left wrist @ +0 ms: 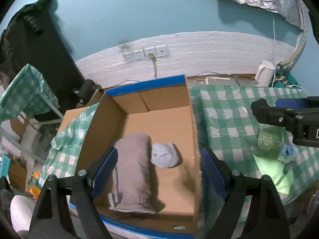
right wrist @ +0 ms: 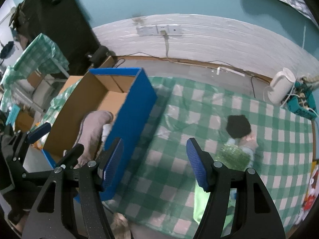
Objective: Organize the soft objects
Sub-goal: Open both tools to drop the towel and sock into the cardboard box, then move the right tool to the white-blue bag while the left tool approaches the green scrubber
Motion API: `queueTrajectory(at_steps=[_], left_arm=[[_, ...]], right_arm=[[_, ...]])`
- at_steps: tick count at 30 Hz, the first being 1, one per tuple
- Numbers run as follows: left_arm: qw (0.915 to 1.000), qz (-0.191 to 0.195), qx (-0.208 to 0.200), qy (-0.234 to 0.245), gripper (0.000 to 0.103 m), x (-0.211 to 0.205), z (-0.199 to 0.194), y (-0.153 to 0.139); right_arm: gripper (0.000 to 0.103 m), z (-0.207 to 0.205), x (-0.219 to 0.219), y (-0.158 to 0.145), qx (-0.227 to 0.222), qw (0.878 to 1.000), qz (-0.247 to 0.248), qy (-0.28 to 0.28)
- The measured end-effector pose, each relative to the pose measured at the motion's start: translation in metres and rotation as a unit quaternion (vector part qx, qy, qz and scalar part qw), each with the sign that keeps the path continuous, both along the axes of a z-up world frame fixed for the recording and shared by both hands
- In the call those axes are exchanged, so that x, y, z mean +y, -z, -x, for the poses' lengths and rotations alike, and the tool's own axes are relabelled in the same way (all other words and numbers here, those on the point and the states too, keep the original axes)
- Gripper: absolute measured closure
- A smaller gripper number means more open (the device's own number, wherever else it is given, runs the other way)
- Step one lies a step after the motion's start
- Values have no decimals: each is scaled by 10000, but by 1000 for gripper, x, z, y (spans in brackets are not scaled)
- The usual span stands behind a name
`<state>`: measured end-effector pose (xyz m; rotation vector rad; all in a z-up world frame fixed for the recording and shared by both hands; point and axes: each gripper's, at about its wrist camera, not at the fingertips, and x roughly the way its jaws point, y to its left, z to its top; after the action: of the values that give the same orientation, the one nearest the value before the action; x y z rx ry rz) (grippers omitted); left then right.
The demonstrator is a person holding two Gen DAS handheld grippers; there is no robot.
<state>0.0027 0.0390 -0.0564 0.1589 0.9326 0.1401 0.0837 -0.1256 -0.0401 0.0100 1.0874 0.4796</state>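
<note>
Left gripper (left wrist: pixel 157 171), nearest the lens at the bottom of the left wrist view: jaws spread wide and empty, straddling the right wall of the cardboard box (left wrist: pixel 196 139). Right gripper (right wrist: pixel 154 163), bottom of the right wrist view: jaws parted, nothing between them, over bare checked cloth.

Tabletop (right wrist: pixel 199 107): covered in green-and-white check, filling the centre and right of the right wrist view.

The box has blue outer faces, is open-topped and occupies the centre of the left wrist view.

Inside the box, lower centre: a rolled grey towel (left wrist: pixel 132 171) lying lengthwise. Just beside it on the right, touching or nearly so: a pale blue sock bundle (left wrist: pixel 164 155).

Outside the box, at the right of the left wrist view: a pale green cloth (left wrist: pixel 273 171) flat on the tabletop, a glittery green scrubber (left wrist: pixel 269 141) at its upper edge, a white-and-blue sock (left wrist: pixel 289 152) beside that.

A black soft item (right wrist: pixel 238 126) lies right of centre in the right wrist view; its kind cannot be determined.
</note>
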Motion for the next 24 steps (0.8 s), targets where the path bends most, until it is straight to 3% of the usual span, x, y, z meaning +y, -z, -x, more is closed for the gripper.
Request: queueTrajectory(at_steps=[14, 24], left_arm=[[9988, -90, 196, 444, 16, -61, 2, 7], [9950, -190, 531, 826, 16, -111, 1, 29]], right_arm=[[35, 12, -75, 1, -20, 9986, -15, 536], [35, 21, -129, 18, 158, 9950, 52, 984]])
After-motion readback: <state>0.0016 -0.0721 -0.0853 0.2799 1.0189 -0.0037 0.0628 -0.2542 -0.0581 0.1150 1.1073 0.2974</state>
